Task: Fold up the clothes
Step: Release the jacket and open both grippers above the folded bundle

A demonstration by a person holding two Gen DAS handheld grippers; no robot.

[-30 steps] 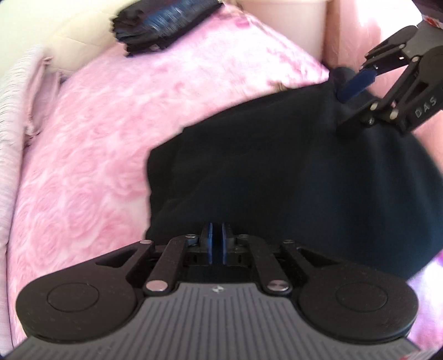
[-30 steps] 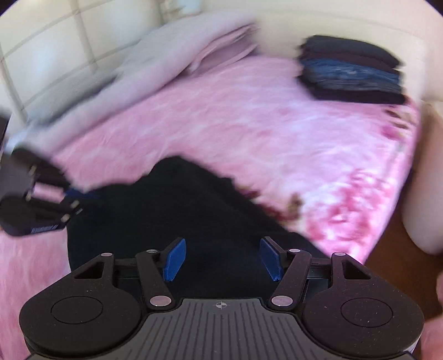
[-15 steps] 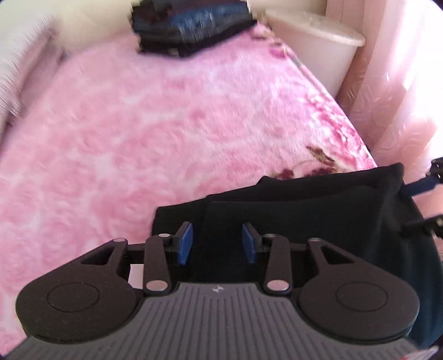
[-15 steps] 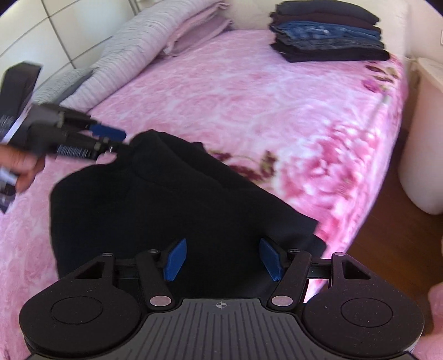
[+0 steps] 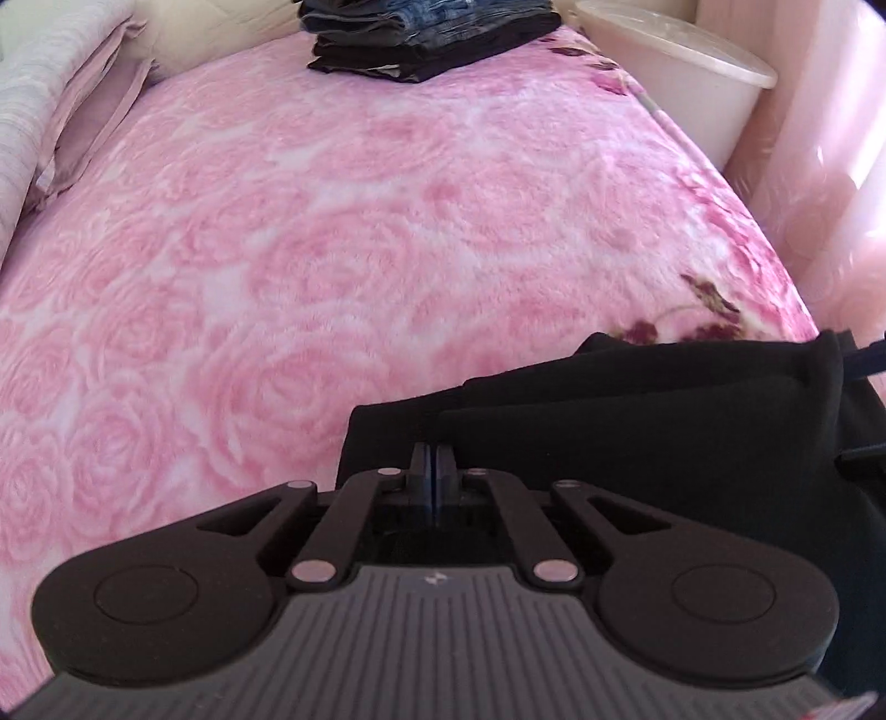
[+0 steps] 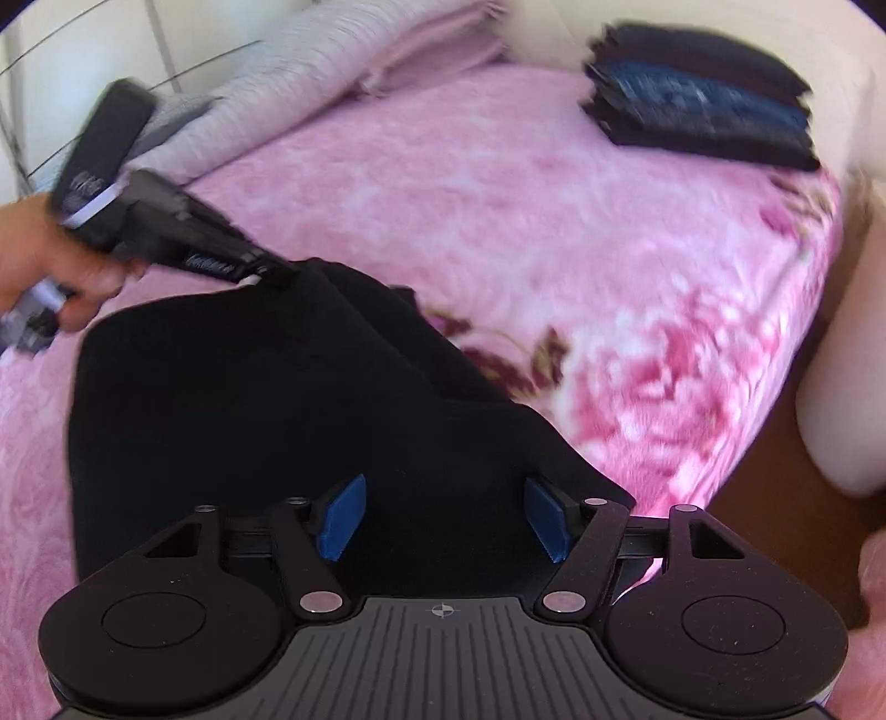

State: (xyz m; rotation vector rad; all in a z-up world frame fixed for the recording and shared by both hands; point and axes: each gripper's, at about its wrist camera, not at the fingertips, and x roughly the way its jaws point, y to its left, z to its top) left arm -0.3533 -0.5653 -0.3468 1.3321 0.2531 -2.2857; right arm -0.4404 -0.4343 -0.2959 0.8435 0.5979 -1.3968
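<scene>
Looking down the left wrist camera first: the left gripper (image 5: pixel 432 465) has just snapped its jaws together right at the near corner of the black garment (image 5: pixel 637 421), and from how the fabric bunches at the tips I'd say it's pinching that corner, though black on black makes it hard to be sure. That garment lies on the pink rose blanket (image 5: pixel 332 249) near the bed's edge, with a couple of layers already doubled over. Far end of the bed has a stack of folded clothes (image 5: pixel 432 39), dark stuff with jeans in it, so a good chunk of the job looks finished. White bin (image 5: pixel 692 88) sits off the side of the bed

Right wrist camera: the right gripper (image 6: pixel 443 518) has its blue pads spread wide, having just opened a touch more, hovering over the near part of the same garment with nothing clamped. You can see the person's hand (image 6: pixel 50 260) driving the left gripper, its tip buried in the raised fold at the far corner. Grey and pink bedding (image 6: pixel 332 72) is piled by the headboard

My read: this piece is half folded, still needs another fold, then onto the stack
</scene>
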